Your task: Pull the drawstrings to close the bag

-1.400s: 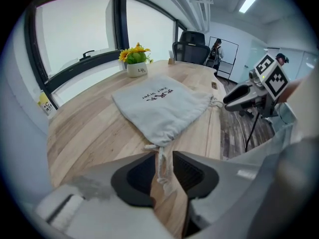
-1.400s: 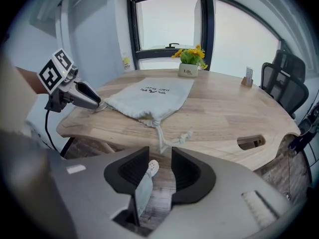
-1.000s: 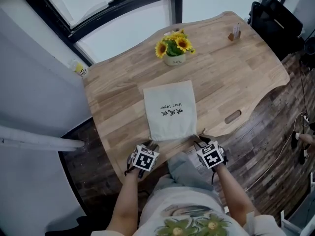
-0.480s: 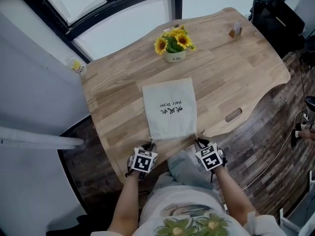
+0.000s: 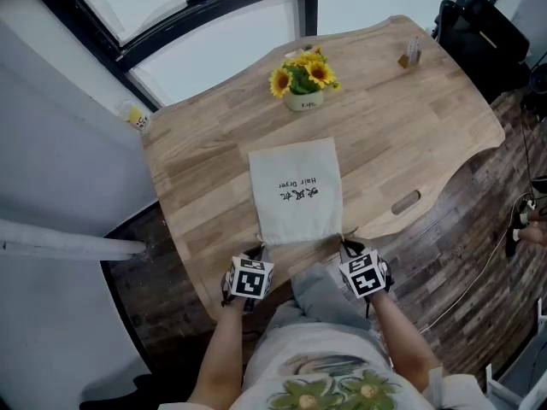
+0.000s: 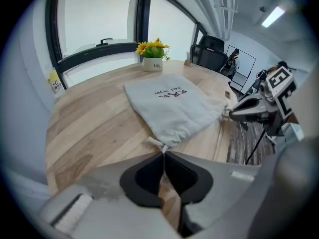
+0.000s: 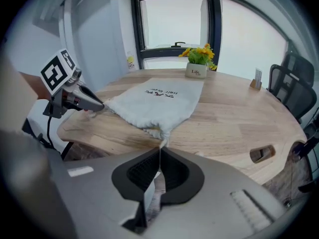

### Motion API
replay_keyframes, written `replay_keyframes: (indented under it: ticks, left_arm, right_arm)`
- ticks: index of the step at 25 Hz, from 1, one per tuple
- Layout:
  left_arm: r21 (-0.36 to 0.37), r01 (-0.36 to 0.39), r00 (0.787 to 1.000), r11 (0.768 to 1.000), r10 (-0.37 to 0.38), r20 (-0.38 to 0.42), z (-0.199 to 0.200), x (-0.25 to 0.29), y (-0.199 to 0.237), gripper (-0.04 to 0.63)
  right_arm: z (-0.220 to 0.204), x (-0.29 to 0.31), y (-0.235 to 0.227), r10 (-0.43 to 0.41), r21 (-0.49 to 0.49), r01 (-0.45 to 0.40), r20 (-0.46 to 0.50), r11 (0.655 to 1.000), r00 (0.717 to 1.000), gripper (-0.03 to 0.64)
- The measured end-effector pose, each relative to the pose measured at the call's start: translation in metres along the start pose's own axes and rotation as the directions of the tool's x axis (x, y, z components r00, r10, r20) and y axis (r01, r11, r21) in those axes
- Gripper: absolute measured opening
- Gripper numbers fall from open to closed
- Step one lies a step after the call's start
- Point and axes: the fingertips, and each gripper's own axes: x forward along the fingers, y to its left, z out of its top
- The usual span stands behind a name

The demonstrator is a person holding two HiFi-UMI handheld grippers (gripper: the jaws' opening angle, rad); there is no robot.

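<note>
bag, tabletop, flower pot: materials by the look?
Bag: woven cloth, likely cotton or canvas, matte off-white; it wrinkles and gathers at the mouth. Tabletop: wood, light, with a satin finish; joined strips with visible grain. Flower pot: probably glazed ceramic, smooth and white; could be plastic.

The person is wearing a pale short-sleeved shirt [image 5: 329, 387] printed with green-and-yellow flowers; grey trousers [image 5: 318, 290] are showing between the grey right gripper [image 5: 344, 245] and the left gripper [image 5: 259, 252], its jaws closing on a pale cord [image 6: 155, 144].
</note>
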Motion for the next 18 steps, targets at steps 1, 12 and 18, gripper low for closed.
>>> replay_keyframes:
  ticks: [1, 12, 18]
  left_arm:
    - [0.008, -0.016, 1.000, 1.000, 0.016, 0.013, 0.003, -0.003, 0.002, 0.017]
    - [0.024, -0.160, 0.971, 0.987, 0.153, 0.187, 0.037, -0.042, 0.024, 0.017]
    - [0.005, -0.255, 0.926, 0.967, 0.243, 0.290, 0.064, -0.071, 0.035, 0.017]
  right_arm:
    - [0.001, -0.002, -0.003, -0.019, 0.001, 0.019, 0.009, 1.000, 1.000, 0.008]
    - [0.037, -0.040, -0.022, -0.183, -0.034, 0.192, 0.176, 0.981, 0.967, 0.006]
    - [0.063, -0.065, -0.027, -0.253, -0.011, 0.265, 0.266, 0.964, 0.930, 0.006]
